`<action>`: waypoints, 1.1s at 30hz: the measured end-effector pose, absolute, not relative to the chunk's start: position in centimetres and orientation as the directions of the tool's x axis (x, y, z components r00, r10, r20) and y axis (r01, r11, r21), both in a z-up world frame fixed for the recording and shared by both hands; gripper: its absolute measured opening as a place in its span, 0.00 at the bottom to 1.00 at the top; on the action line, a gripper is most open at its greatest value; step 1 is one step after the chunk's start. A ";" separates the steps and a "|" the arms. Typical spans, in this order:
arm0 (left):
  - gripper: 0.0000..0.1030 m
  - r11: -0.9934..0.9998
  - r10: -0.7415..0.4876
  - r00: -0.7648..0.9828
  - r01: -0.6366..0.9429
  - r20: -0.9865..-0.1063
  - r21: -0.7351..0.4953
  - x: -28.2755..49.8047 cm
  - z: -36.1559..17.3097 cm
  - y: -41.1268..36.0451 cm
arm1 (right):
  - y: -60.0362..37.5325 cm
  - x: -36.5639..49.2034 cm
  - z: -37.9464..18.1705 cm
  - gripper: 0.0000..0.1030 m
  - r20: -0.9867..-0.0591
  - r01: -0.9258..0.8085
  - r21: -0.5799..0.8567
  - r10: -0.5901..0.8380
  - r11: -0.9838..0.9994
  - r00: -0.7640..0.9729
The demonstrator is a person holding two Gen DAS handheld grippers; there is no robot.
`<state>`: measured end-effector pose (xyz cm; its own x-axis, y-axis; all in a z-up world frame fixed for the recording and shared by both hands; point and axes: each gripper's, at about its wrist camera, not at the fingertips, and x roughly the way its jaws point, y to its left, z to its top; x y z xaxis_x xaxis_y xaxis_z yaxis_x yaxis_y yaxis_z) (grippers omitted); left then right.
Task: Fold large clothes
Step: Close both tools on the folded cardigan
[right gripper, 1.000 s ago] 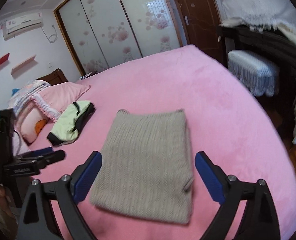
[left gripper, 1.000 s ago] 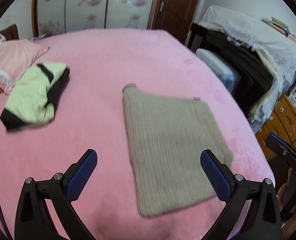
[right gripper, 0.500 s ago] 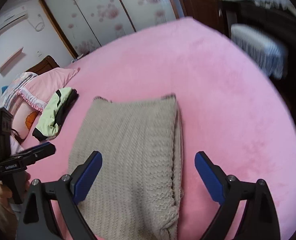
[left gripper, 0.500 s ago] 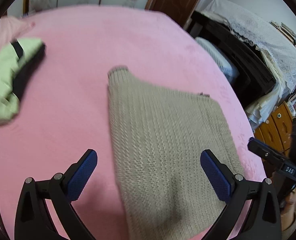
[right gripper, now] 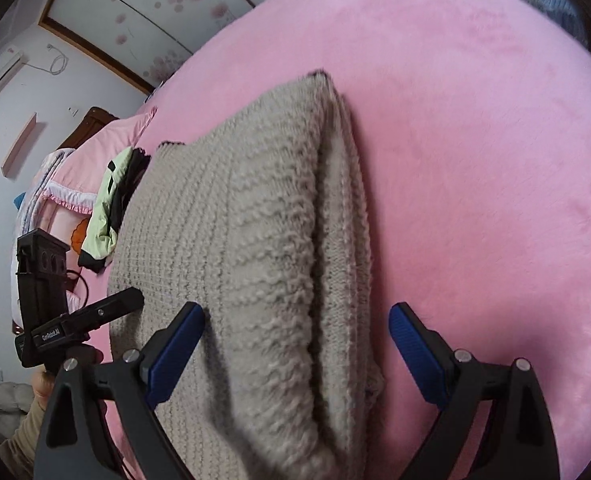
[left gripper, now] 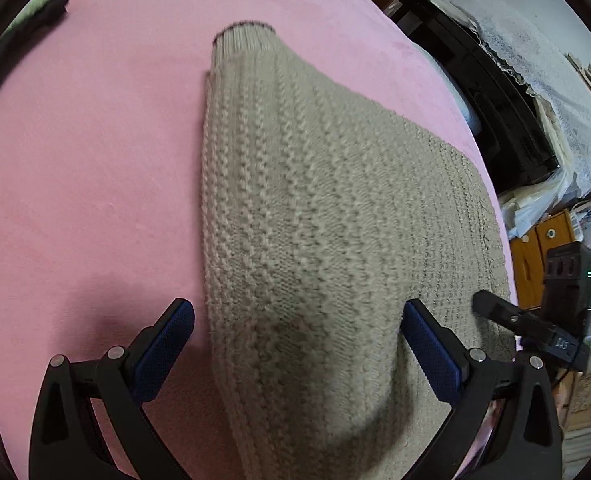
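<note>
A beige knitted sweater (left gripper: 319,208) lies folded in a flat rectangle on the pink bed (left gripper: 79,168). My left gripper (left gripper: 297,344) hangs open low over its near left edge, one blue pad over the sheet and one over the knit. My right gripper (right gripper: 295,344) is open as well, straddling the sweater's (right gripper: 231,240) layered right edge close to the near end. Nothing is held between either pair of fingers. In the left wrist view the right gripper (left gripper: 535,328) shows at the far right; in the right wrist view the left gripper (right gripper: 67,320) shows at the left.
A folded green and black garment (right gripper: 111,208) lies by pink pillows (right gripper: 87,168) at the head of the bed. A dark cabinet under white lace (left gripper: 495,92) and a wooden drawer unit (left gripper: 543,256) stand past the bed's right side. A flowered wardrobe (right gripper: 155,12) stands behind.
Both grippers have dropped down and forward toward the sweater, which now fills much more of each view. Both stay open. The sweater itself has not moved.
</note>
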<state>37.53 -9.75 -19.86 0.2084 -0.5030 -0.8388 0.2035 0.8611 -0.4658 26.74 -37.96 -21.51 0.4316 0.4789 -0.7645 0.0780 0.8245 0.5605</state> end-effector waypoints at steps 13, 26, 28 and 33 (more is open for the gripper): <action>1.00 0.797 -0.590 0.062 0.201 -0.805 -0.569 39.3 -23.6 -10.8 | -37.3 28.5 -23.1 0.75 -0.713 -0.005 0.640 0.597 0.768 0.368; 0.79 0.800 -0.581 0.112 0.261 -0.806 -0.540 38.9 -22.9 -12.4 | -36.4 27.8 -21.9 0.54 -0.727 -0.027 0.601 0.561 0.799 0.396; 0.63 0.803 -0.579 0.136 0.266 -0.804 -0.533 38.6 -22.2 -12.2 | -35.9 27.3 -21.1 0.51 -0.740 -0.033 0.571 0.532 0.820 0.412; 0.52 0.830 -0.537 0.201 0.298 -0.820 -0.471 37.0 -19.3 -12.5 | -34.4 26.1 -18.5 0.48 -0.753 -0.037 0.507 0.464 0.861 0.466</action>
<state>36.99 -12.54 -19.29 0.2008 -0.5366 -0.8196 0.2982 0.8304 -0.4707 26.07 -34.36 -18.49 0.4658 0.4641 -0.7534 -0.0373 0.8610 0.5073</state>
